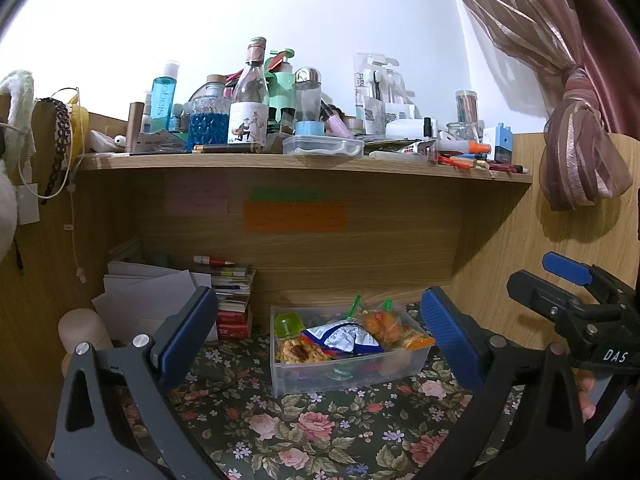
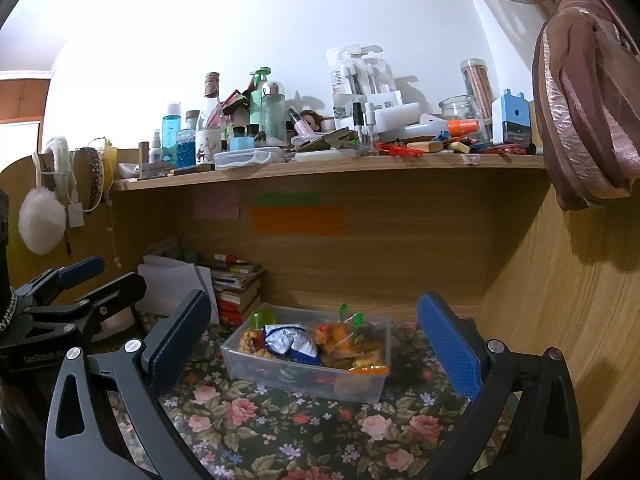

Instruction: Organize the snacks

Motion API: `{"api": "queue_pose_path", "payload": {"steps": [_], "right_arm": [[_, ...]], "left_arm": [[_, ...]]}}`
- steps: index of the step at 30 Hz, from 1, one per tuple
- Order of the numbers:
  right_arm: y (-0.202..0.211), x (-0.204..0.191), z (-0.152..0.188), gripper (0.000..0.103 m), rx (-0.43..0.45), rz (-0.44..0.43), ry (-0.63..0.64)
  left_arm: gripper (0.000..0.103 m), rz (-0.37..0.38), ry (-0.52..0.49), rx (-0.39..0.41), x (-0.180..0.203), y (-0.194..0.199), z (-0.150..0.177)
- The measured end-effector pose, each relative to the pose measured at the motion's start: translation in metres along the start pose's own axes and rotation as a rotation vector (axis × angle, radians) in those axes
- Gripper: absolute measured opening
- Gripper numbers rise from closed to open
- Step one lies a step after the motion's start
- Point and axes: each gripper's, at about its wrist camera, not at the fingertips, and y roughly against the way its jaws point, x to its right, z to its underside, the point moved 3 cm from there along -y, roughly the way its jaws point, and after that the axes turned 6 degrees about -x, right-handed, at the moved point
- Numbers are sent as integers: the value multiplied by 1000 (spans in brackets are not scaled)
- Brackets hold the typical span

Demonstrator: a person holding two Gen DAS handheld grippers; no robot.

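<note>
A clear plastic bin (image 1: pixel 288 380) (image 2: pixel 360 388) stands on the floral tablecloth under the shelf. It holds a blue and white snack packet (image 1: pixel 344 338) (image 2: pixel 290 340), orange snack bags (image 1: pixel 384 326) (image 2: pixel 332 334) with green clips, and a green item (image 1: pixel 286 326) (image 2: pixel 262 316). My left gripper (image 1: pixel 316 334) is open and empty, held back from the bin. My right gripper (image 2: pixel 314 340) is open and empty, also short of the bin. The right gripper shows in the left wrist view (image 1: pixel 568 280), and the left gripper in the right wrist view (image 2: pixel 80 276).
A wooden shelf (image 1: pixel 304 166) (image 2: pixel 328 172) above is crowded with bottles, jars and pens. Papers and stacked books (image 1: pixel 232 292) (image 2: pixel 236 284) sit at the back left. Wooden walls close both sides. A pink curtain (image 1: pixel 580 152) (image 2: pixel 580 100) hangs at right.
</note>
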Motion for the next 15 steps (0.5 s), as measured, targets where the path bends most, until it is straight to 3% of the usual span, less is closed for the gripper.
{"api": "queue_pose_path", "payload": {"steps": [15], "right_arm": [[1, 3, 1, 103, -5, -2, -5]], "left_arm": [[103, 8, 2, -8, 2, -2, 1]]}}
